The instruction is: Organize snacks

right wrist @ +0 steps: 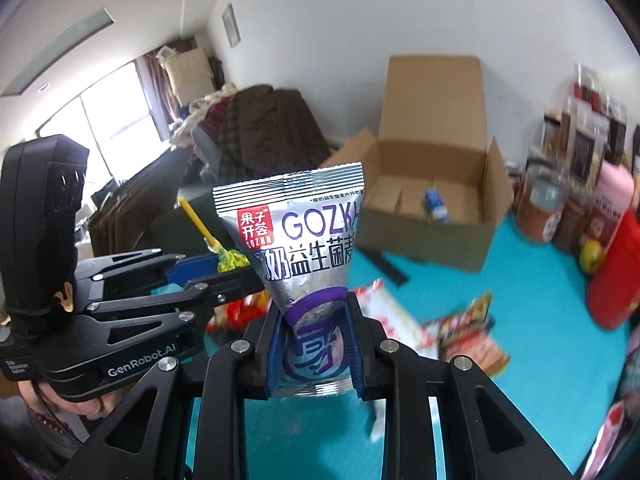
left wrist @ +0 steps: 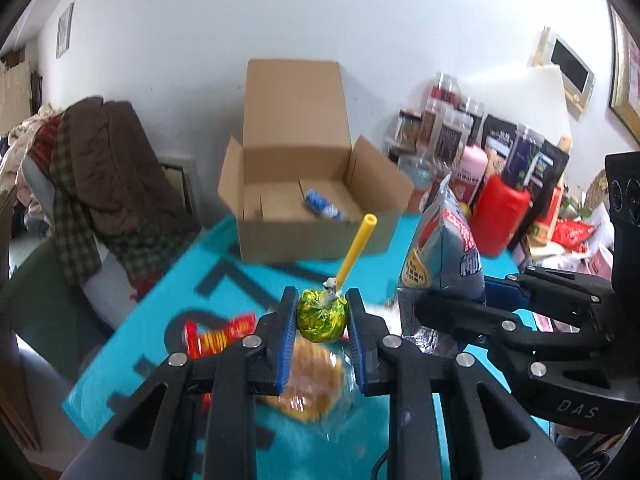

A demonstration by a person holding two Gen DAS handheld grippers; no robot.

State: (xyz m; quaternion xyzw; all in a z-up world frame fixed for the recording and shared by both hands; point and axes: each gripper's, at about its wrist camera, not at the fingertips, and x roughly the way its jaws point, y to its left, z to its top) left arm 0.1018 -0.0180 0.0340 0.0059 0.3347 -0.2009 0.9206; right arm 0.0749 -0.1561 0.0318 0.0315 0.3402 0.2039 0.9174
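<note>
Only one small blue snack (left wrist: 323,205) sits in the cardboard box (left wrist: 316,200) at frame center. Left gripper (left wrist: 322,312) pinches a lollipop (left wrist: 322,314), right gripper (right wrist: 316,340) squeezes a silver pouch (right wrist: 304,240); several packets (blurry) wait on the teal mat (left wrist: 160,320).

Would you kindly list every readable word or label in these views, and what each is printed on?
"GOZKH" and "果子开荟": silver packet in the right gripper.
"益生菌": same packet; the rest is cut off.
"GenRobot.AI": left gripper body.
"DAS": right gripper body, seen from the left wrist.
Jar labels and table snack wrappers: too blurred.
</note>
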